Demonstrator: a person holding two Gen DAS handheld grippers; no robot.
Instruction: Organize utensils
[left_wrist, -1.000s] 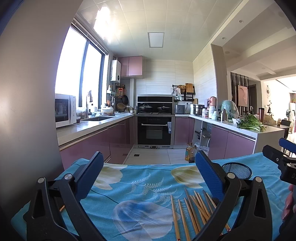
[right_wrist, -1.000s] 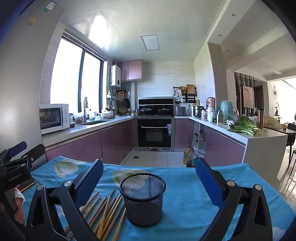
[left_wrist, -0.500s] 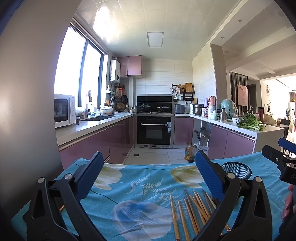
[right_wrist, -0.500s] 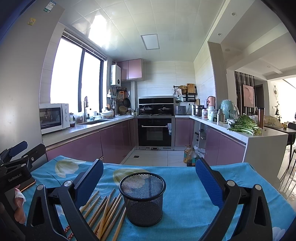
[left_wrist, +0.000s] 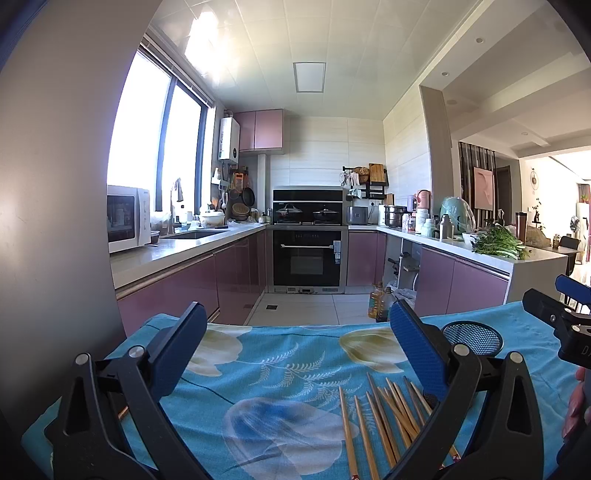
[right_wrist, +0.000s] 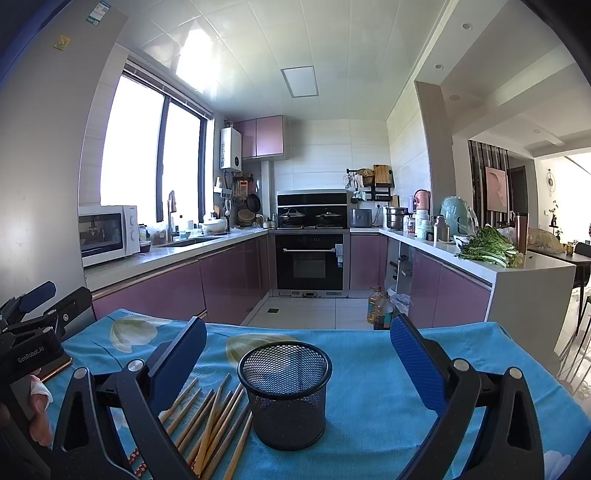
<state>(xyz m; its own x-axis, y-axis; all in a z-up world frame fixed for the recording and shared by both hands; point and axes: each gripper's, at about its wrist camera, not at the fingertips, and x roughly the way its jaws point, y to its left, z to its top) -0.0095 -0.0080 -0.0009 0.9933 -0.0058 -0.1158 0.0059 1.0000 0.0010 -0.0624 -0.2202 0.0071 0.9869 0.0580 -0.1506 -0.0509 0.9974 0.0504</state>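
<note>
Wooden chopsticks (right_wrist: 210, 417) lie loose on the bench (right_wrist: 369, 369) just left of the mesh cup (right_wrist: 285, 391); both tongs, left (left_wrist: 295, 354) and right (right_wrist: 298, 363), gape empty.

- We see a black wire-mesh metal cup (right_wrist: 284, 395).
- Left of that cup, matt wooden chopsticks (right_wrist: 212, 421).
- Under it, soft printed cloth (right_wrist: 369, 369).

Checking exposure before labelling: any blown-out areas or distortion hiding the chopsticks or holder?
Left wrist view: window blown out, ceiling glare, edges bowed; wooden chopsticks sharp, partly behind the open left gripper. Right wrist view: same glare; black mesh holder evenly lit between the open right gripper fingers.
</note>
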